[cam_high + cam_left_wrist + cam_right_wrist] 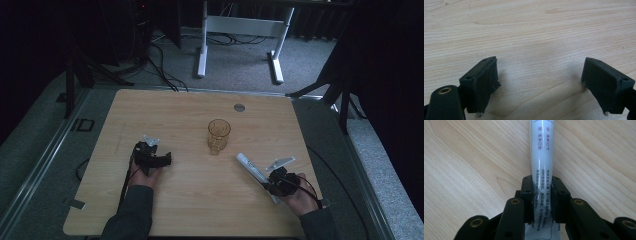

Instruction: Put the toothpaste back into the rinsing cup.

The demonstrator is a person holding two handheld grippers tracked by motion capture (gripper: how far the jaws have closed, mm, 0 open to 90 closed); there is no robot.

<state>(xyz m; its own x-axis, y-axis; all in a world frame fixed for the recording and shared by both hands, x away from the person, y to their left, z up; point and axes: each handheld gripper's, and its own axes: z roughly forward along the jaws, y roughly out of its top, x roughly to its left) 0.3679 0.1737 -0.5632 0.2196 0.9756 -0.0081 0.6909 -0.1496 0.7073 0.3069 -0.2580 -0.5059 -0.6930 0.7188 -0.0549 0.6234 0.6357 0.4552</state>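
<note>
Right gripper jaws clamped on white tube near its flat crimped end, glossy, red and dark print, lying toward desk near right corner, left gripper jaws apart over bare wood near left edge.

Overhead plus 2 close views (shared table)

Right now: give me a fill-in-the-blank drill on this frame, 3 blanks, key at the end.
1. The right gripper is shut on a white ____ with printed text.
2. The left gripper has its jaws ____, with bare table between them.
3. The amber glass mug stands ____ on the table, apart from both grippers.

Missing words: tube; open; upright
</note>
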